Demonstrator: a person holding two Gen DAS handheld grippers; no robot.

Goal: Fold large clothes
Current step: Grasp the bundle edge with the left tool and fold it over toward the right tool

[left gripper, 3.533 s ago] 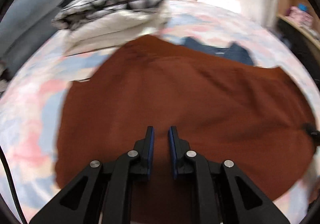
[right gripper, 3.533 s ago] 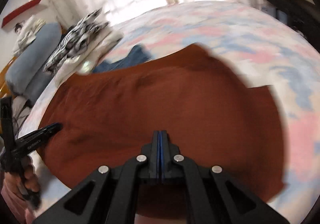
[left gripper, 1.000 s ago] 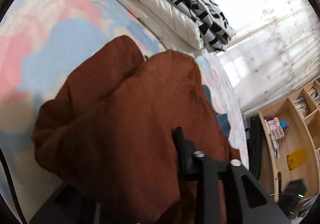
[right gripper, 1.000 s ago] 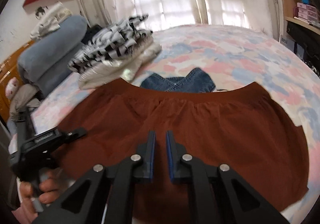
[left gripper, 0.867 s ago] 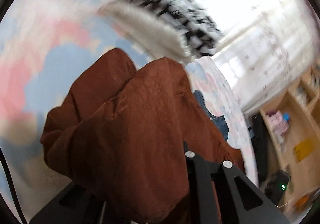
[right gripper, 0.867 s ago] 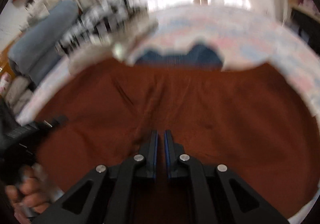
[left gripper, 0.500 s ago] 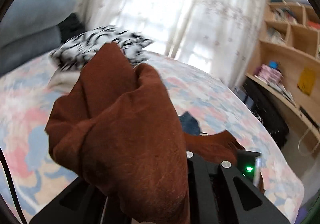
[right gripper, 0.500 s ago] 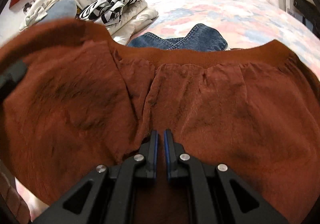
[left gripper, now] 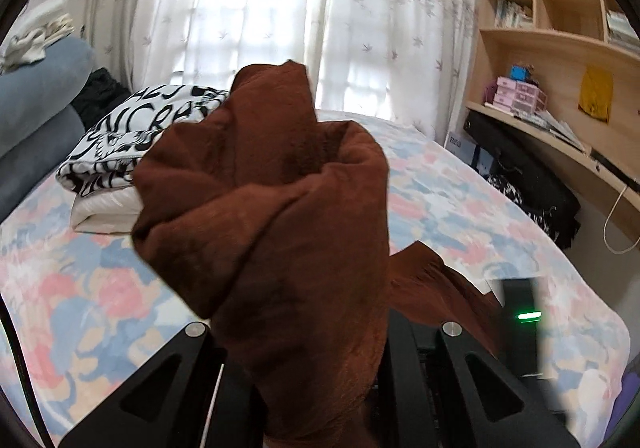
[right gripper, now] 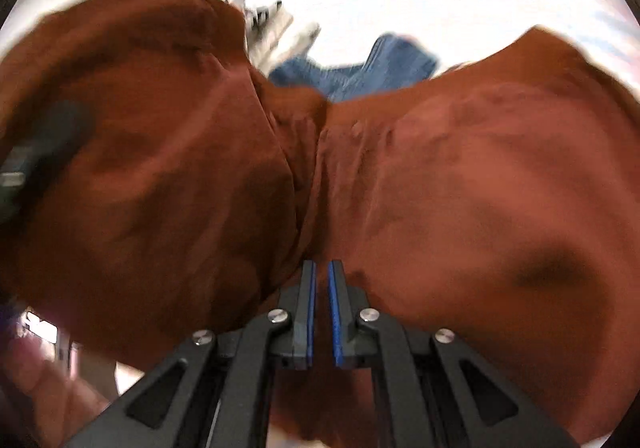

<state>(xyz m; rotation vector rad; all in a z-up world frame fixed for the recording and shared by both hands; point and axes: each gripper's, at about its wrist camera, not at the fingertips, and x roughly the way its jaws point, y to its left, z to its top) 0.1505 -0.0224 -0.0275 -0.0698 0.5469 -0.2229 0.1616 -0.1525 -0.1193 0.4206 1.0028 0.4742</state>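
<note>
A large rust-brown garment is bunched up over my left gripper, which is shut on it and holds it raised above the bed; the cloth hides its fingertips. In the right wrist view the same brown garment fills the frame, with the lifted part folding over from the left. My right gripper sits low against the cloth with its blue pads a narrow gap apart and nothing between them.
The bed has a pastel floral sheet. A folded stack of black-and-white and cream clothes lies at the back left. Blue jeans lie beyond the brown garment. A wooden shelf and desk stand to the right.
My left gripper has closed on the brown garment's edge and lifted it off the bed, swinging it up and over. My right gripper has moved lower and closer to the cloth.
</note>
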